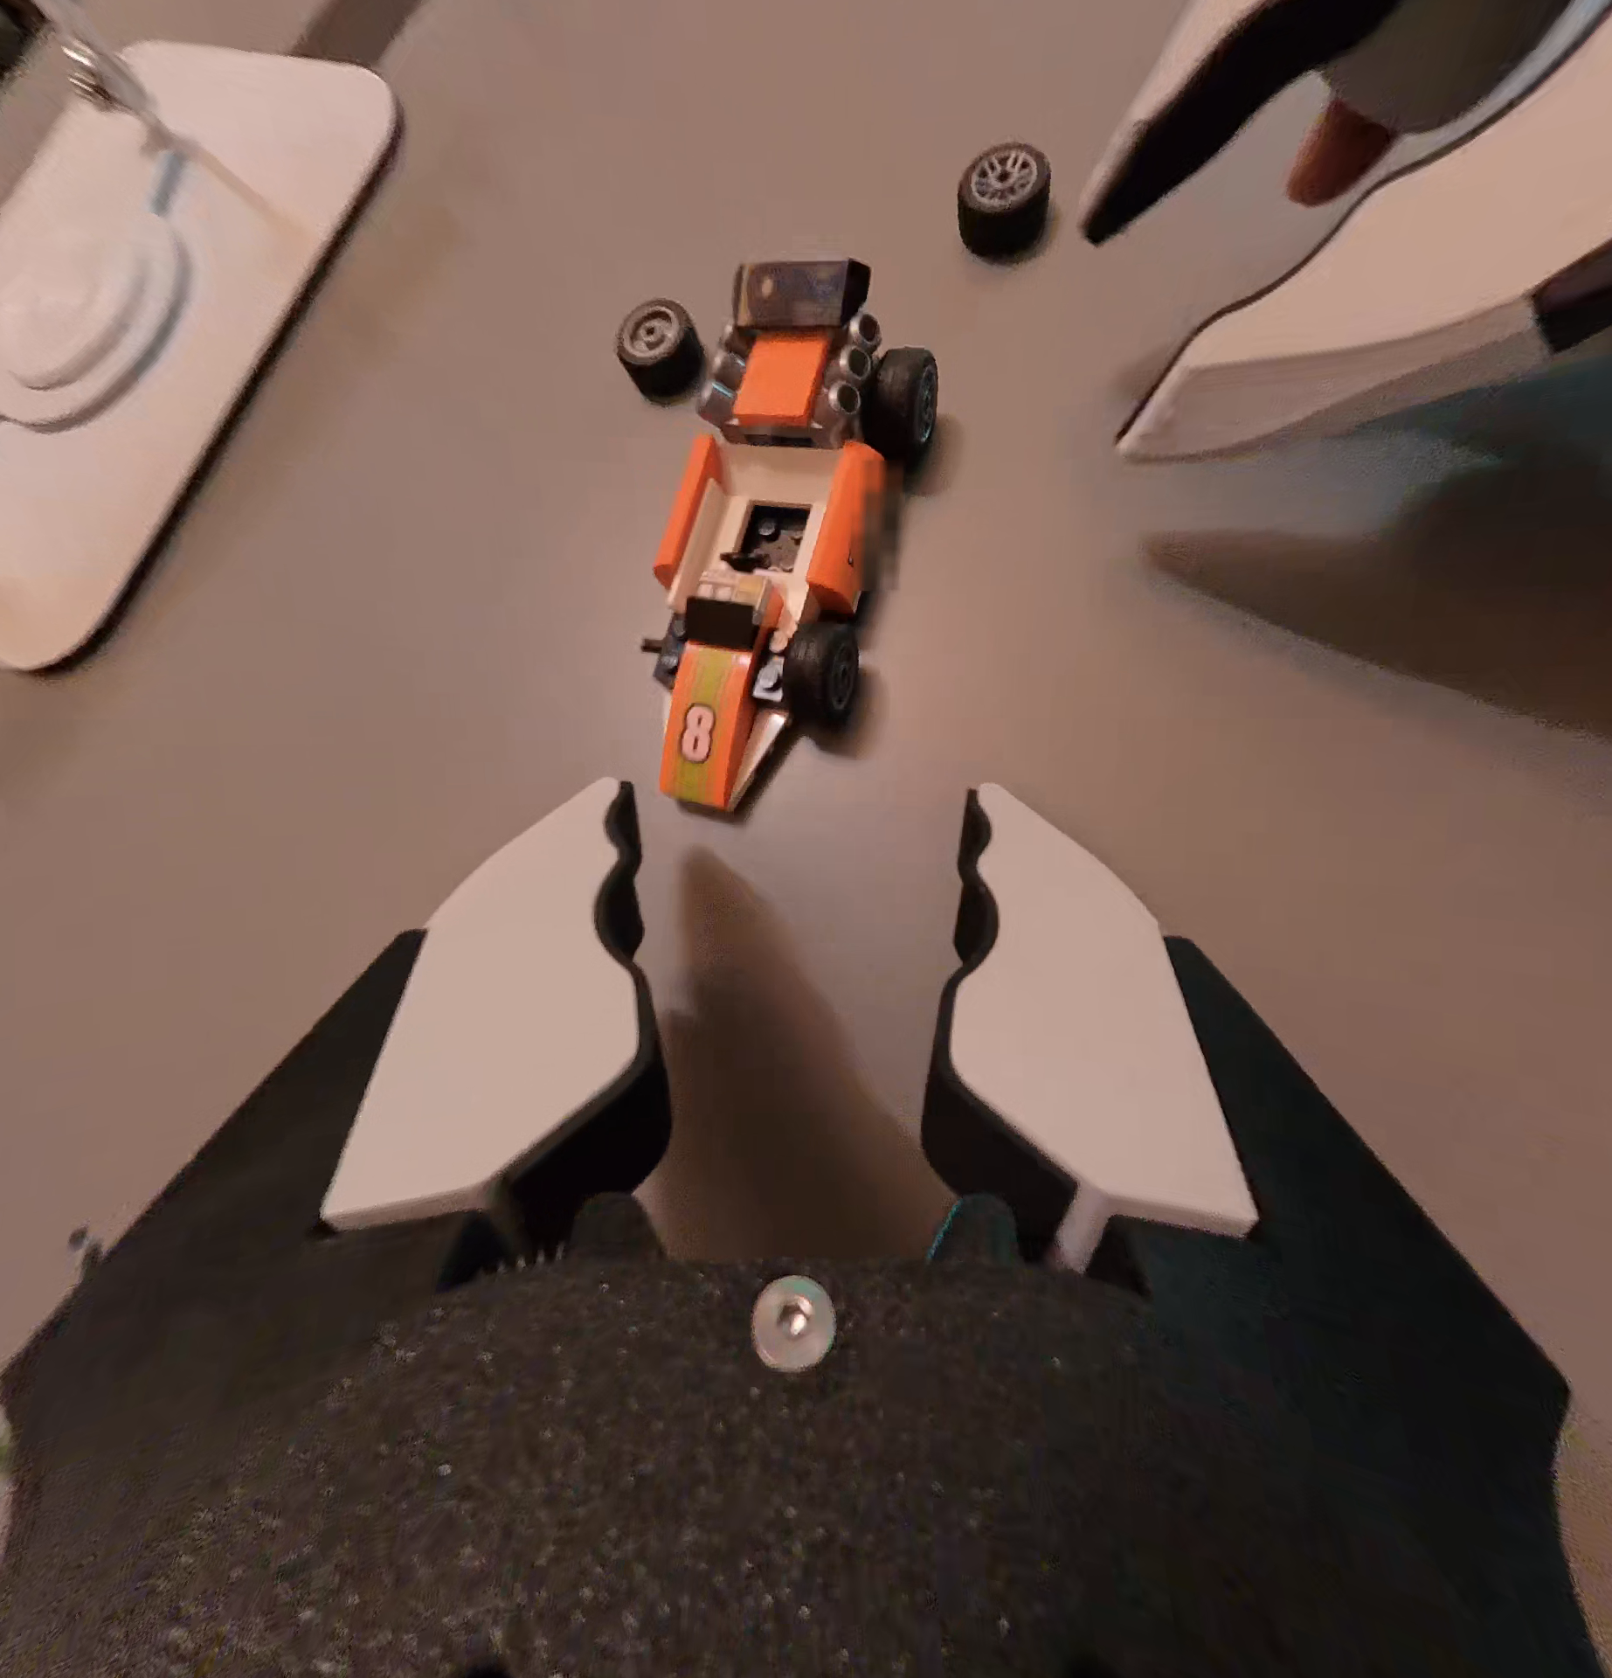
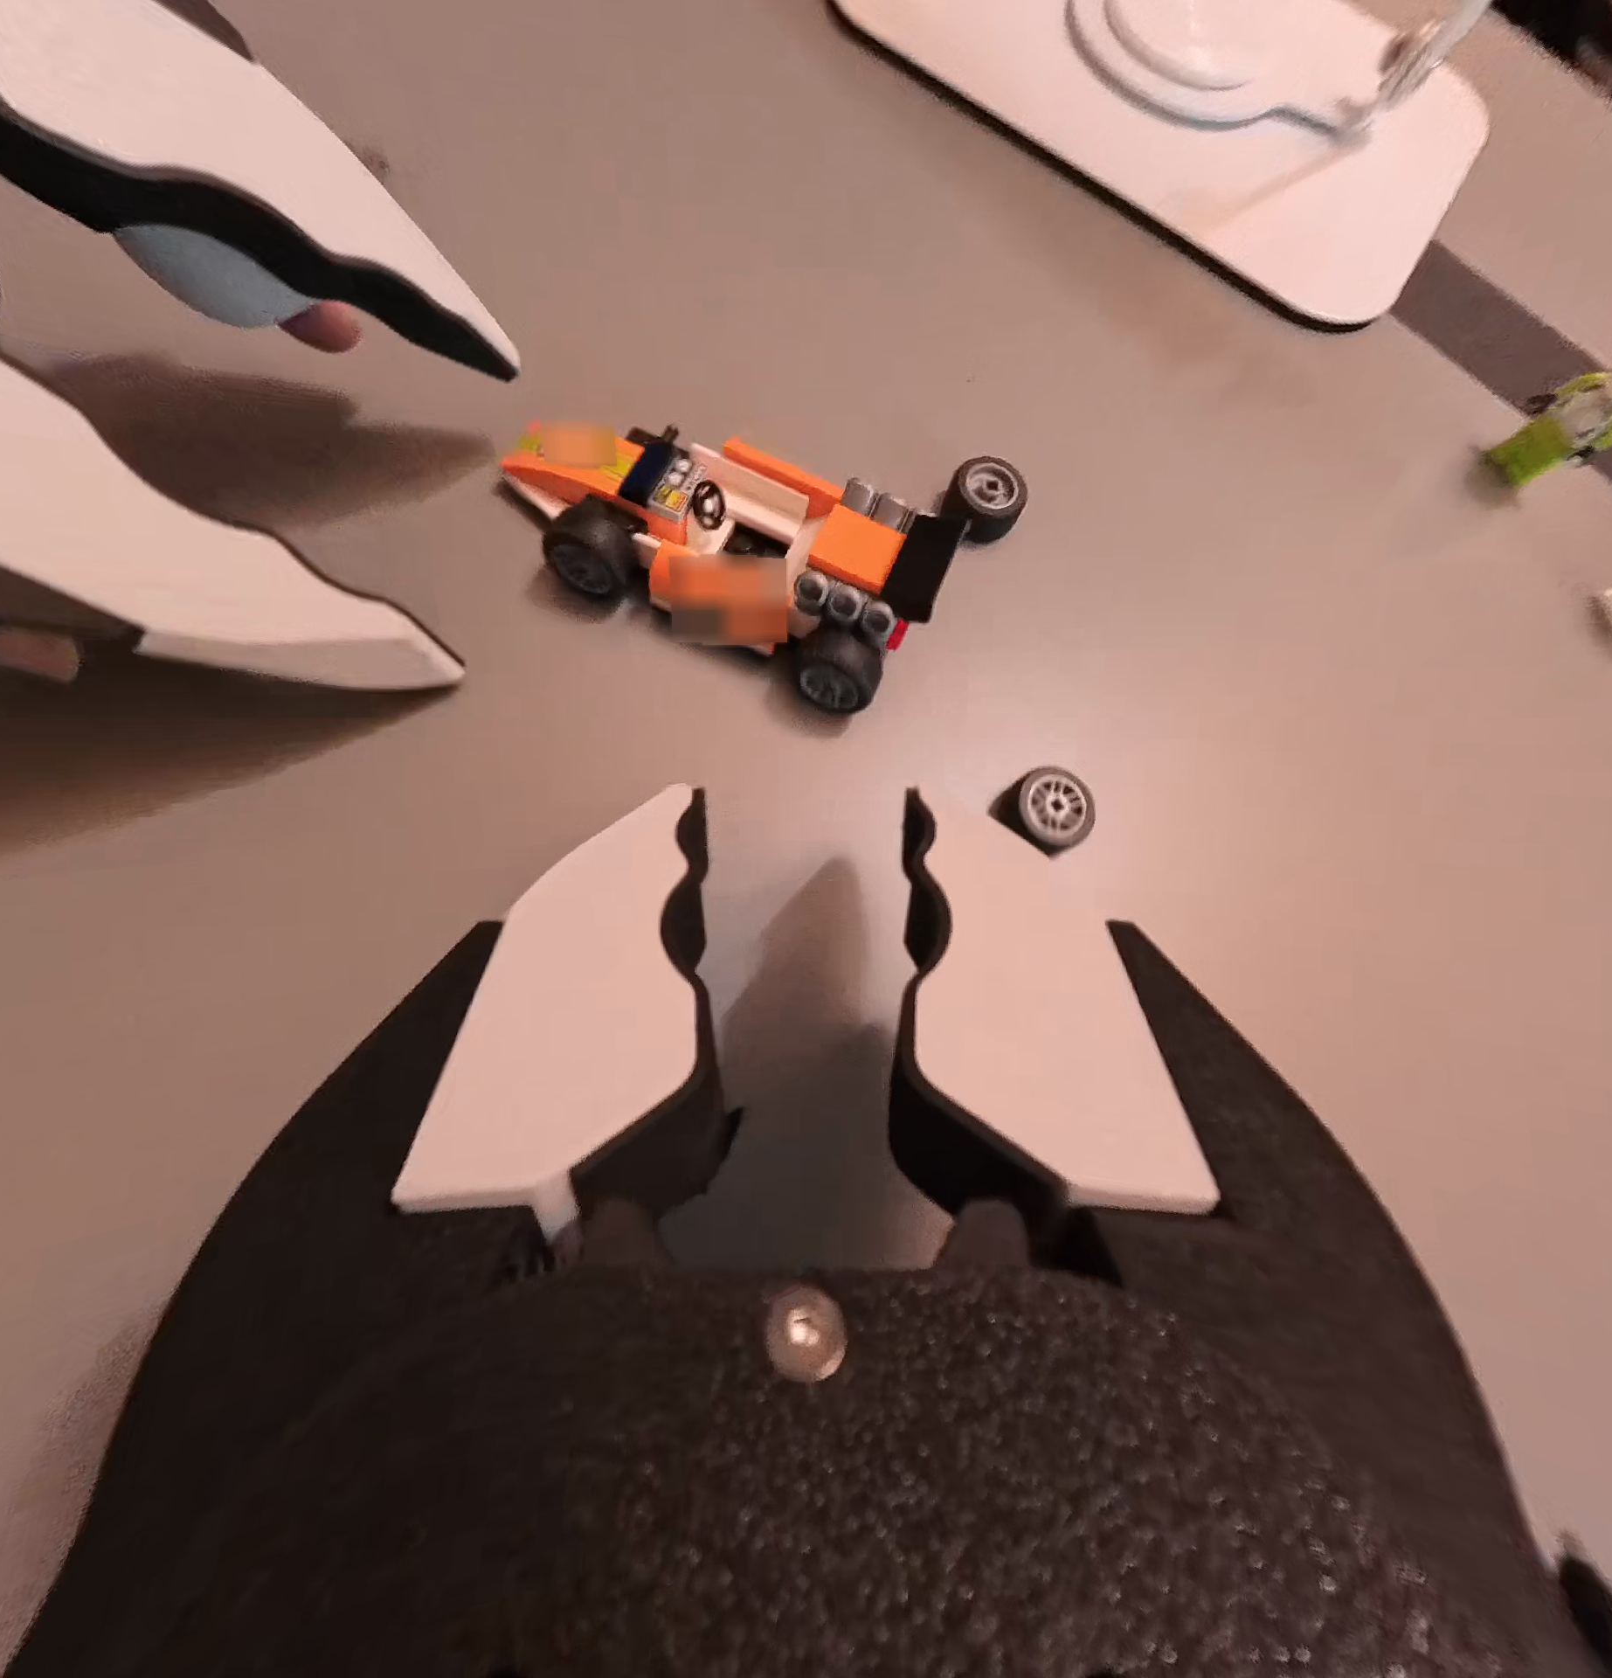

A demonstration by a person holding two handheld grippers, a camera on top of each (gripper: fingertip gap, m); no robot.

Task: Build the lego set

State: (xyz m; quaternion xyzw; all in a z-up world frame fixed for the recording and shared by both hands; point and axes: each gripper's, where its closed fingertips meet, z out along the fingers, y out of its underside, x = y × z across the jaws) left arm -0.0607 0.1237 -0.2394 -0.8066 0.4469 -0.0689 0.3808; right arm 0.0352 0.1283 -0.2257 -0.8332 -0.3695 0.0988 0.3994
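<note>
Both claws released and empty, left gripper point(image 1: 797, 799) facing the car point(image 1: 766, 545), right gripper point(image 2: 802, 799) beside a loose wheel point(image 2: 1047, 806) that could roll off if nudged.

The race car point(image 1: 766, 545) is mostly orange, with white side panels and a black rear wing. On its nose runs a yellow-green stripe. Its mounted wheels have black tyres and dark grey rims. At 11 o'clock from the car lies a loose wheel point(image 1: 658, 348), black with a grey hub; a second loose wheel point(image 1: 1004, 199) at 1 o'clock has a lighter grey spoked rim. The desk point(image 1: 421, 817) is plain grey-brown. The fingers point(image 1: 530, 999) are white on top with black inner pads. The pad point(image 1: 148, 363) at 10 o'clock is white with a dark edge.
</note>
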